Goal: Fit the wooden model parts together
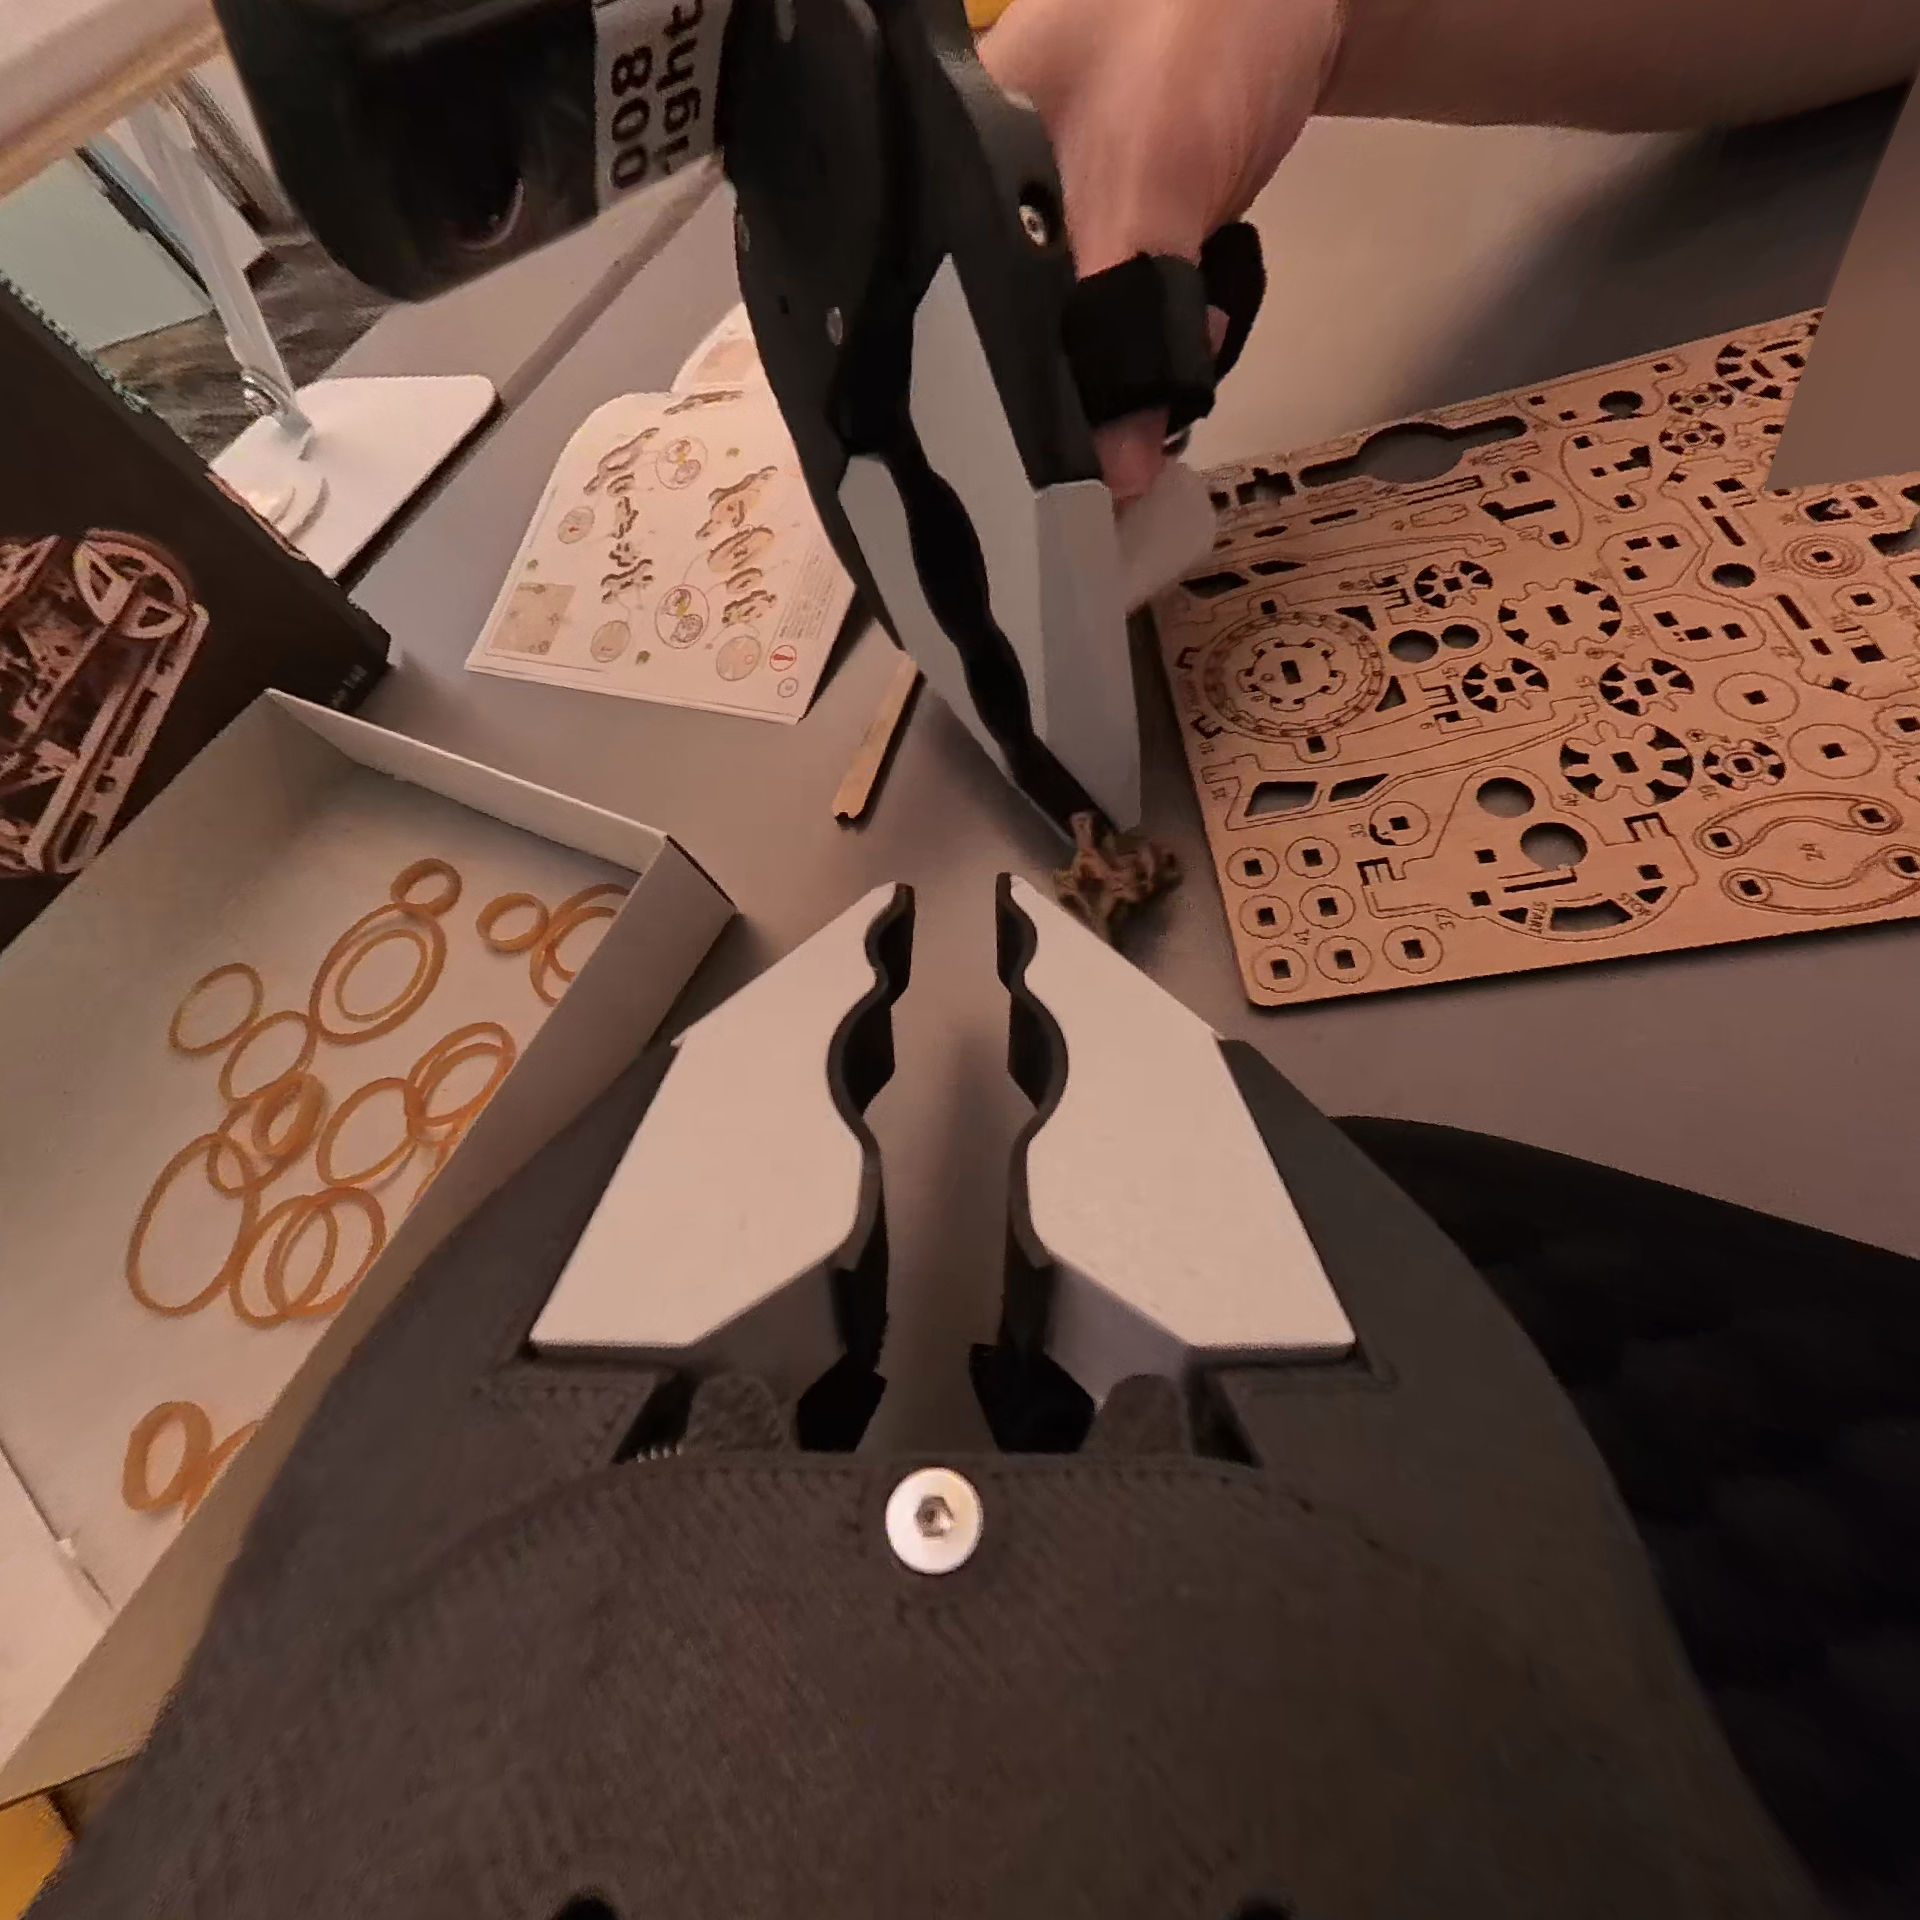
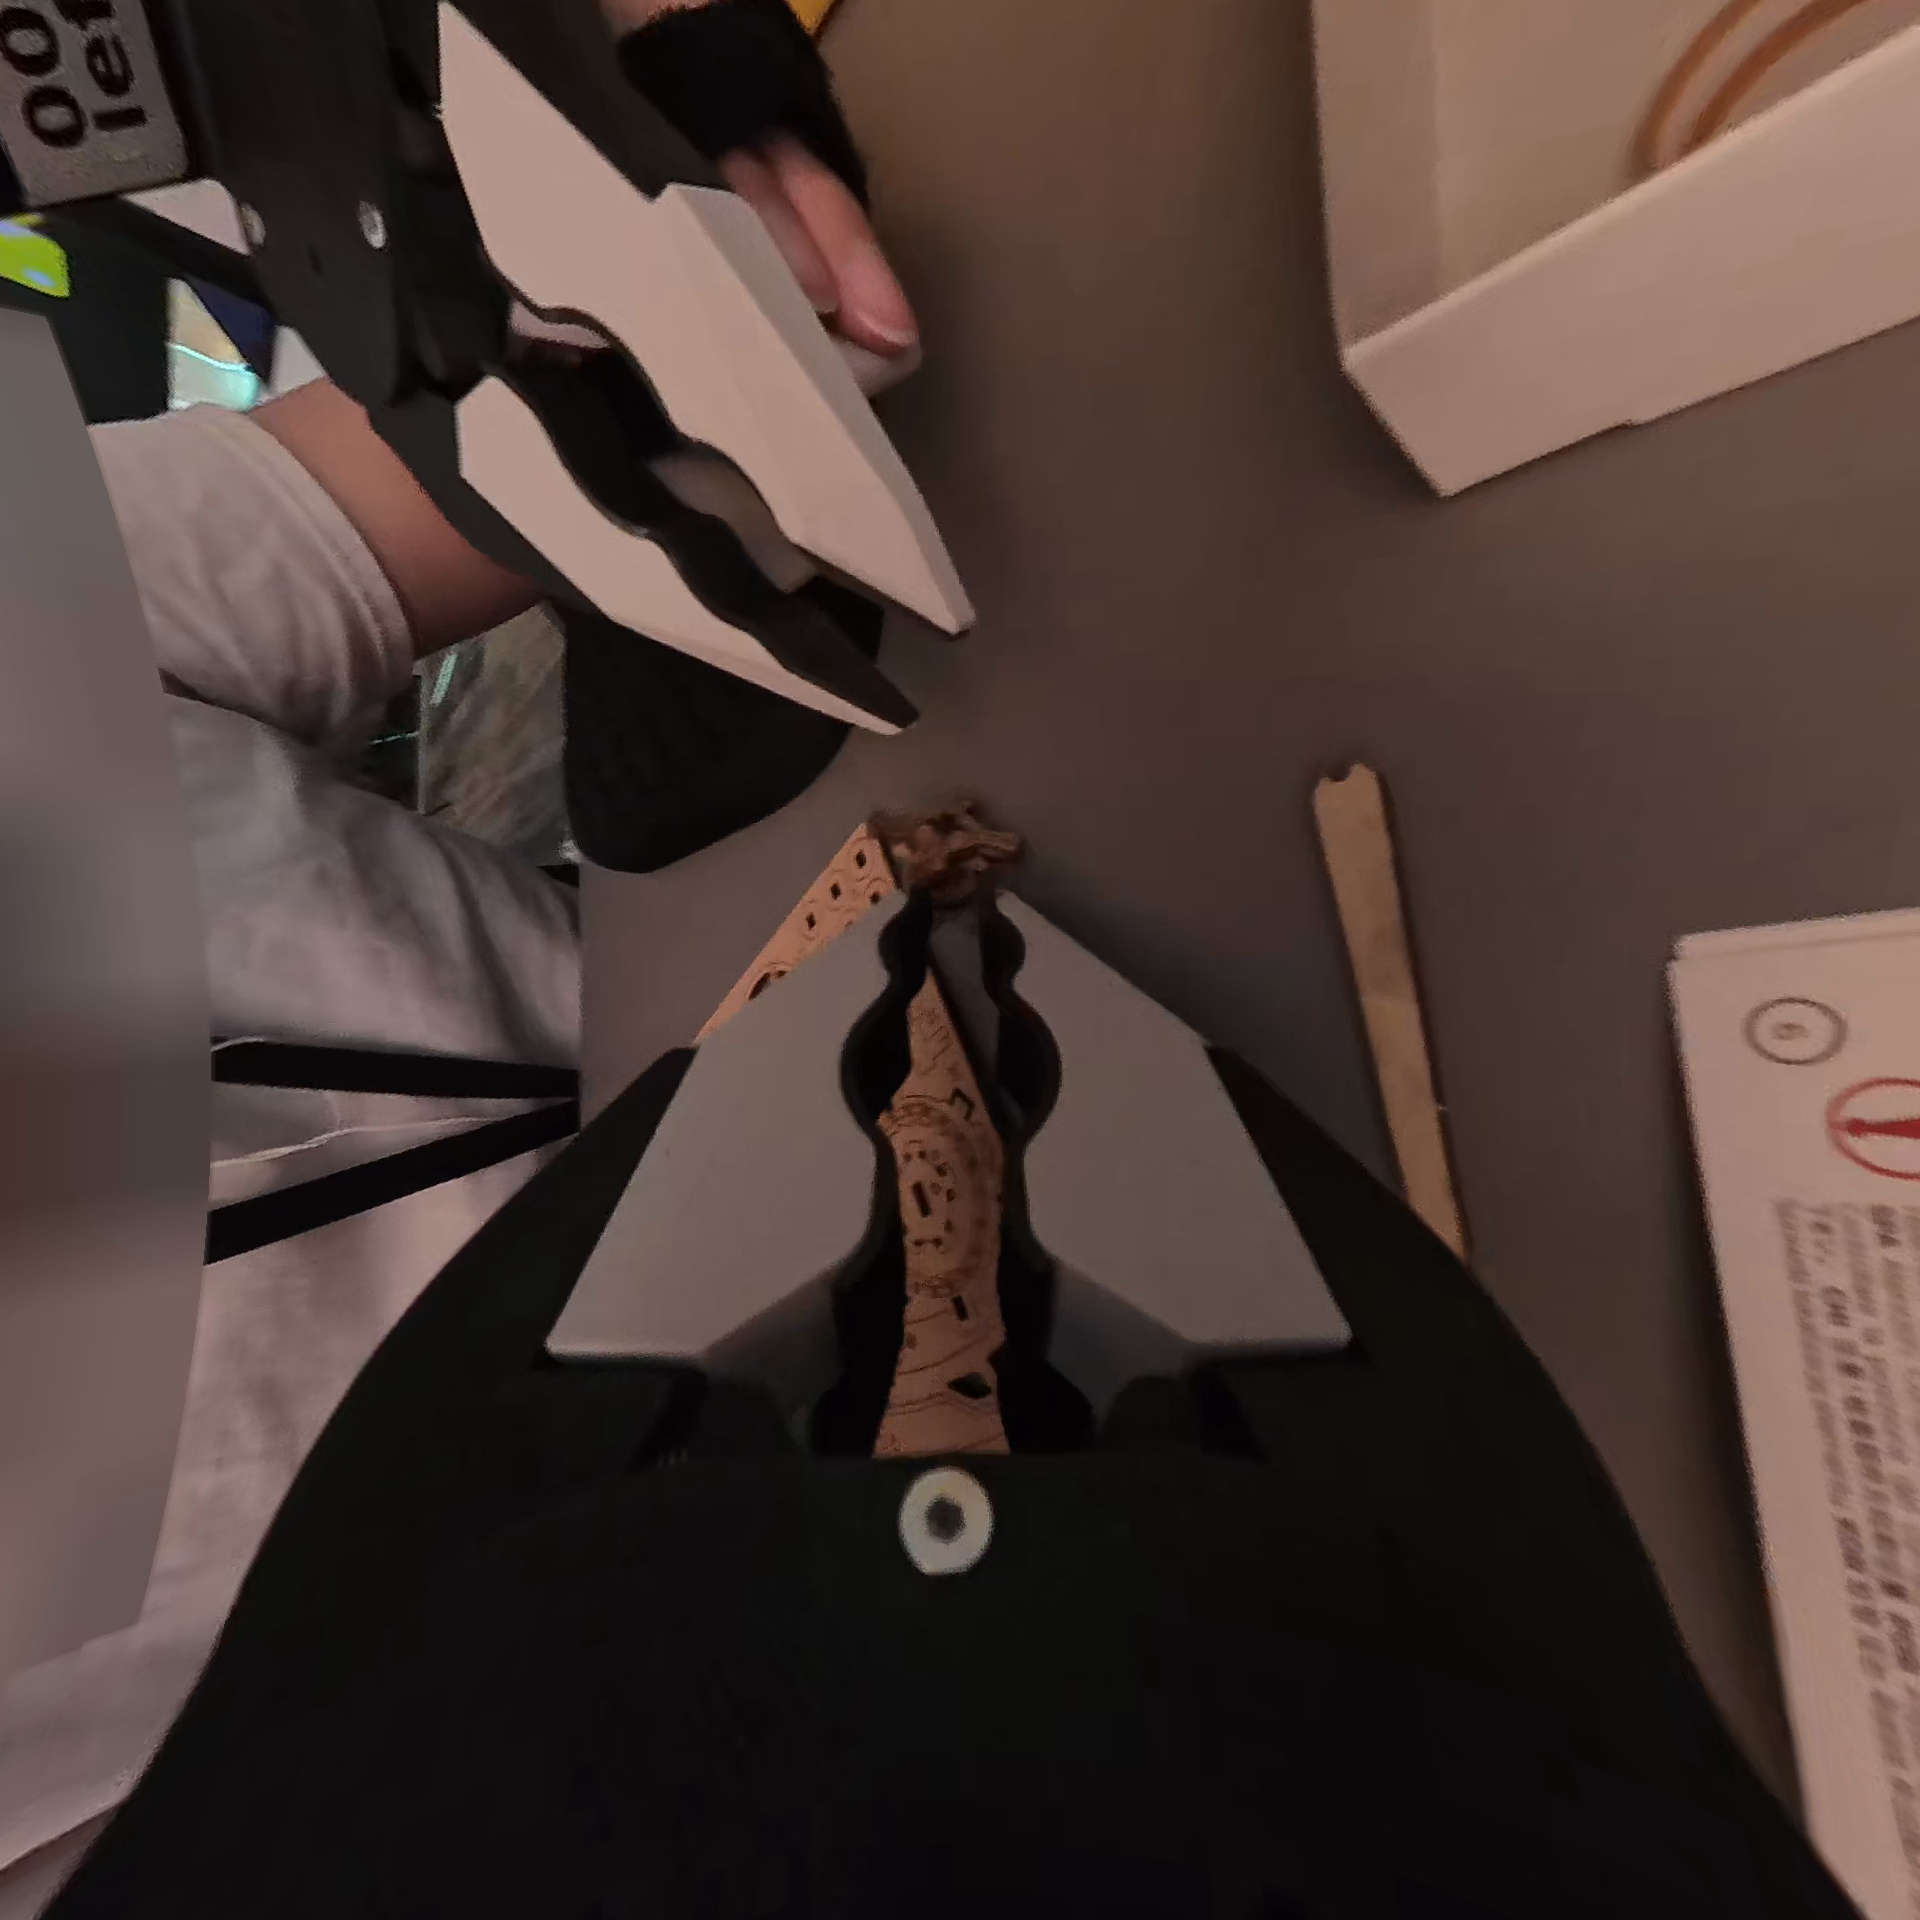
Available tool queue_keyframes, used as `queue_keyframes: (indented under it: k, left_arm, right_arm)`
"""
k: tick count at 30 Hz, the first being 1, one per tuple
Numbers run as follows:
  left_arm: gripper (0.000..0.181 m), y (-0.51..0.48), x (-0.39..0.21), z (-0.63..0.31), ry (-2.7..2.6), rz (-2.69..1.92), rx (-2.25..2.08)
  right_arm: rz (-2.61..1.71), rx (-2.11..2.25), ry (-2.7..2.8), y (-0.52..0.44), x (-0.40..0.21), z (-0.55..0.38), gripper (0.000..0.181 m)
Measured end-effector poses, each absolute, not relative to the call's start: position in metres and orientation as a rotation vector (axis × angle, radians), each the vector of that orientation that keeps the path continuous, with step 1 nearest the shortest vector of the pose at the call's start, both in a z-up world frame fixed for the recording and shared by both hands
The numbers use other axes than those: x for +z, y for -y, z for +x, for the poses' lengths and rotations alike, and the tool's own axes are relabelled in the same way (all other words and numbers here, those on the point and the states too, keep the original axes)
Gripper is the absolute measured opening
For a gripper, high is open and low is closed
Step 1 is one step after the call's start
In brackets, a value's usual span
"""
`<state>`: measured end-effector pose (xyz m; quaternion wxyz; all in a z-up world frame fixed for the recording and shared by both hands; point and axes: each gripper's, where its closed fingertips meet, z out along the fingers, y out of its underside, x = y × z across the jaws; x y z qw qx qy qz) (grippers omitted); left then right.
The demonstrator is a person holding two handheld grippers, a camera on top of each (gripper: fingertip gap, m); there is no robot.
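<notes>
The right tool (image 2: 951, 899) pinches a small dark wooden model part (image 2: 948, 847) at its tips, just above the grey surface (image 2: 1195, 644). The left tool (image 1: 954, 896) hangs close beside that part with its fingers a narrow gap apart and nothing between them. The laser-cut plywood sheet (image 1: 1558, 707) lies flat on the surface with its near corner just beside the part. On the far side of the part from the sheet stands an open white box (image 1: 665, 862) scattered with rubber bands (image 1: 343, 1101). Beyond the part lies a thin wooden stick (image 1: 878, 743), and past it the folded instruction leaflet (image 1: 665, 561).
</notes>
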<state>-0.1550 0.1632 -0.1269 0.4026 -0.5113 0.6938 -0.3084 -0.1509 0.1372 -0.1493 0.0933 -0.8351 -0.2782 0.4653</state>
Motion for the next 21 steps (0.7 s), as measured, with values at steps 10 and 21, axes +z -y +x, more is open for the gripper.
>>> queue_keyframes:
  k: [10,21]
  left_arm:
    - [0.017,-0.153,-0.12,-0.154,-1.765,-1.235,-0.813]
    - [0.023,-0.145,-0.114,-0.155,-1.789,-1.24,-0.843]
  right_arm:
    - [-1.968,0.968,1.352,-0.144,-0.124,-0.148,0.017]
    - [-1.77,0.601,1.625,-0.147,-0.146,-0.153,0.006]
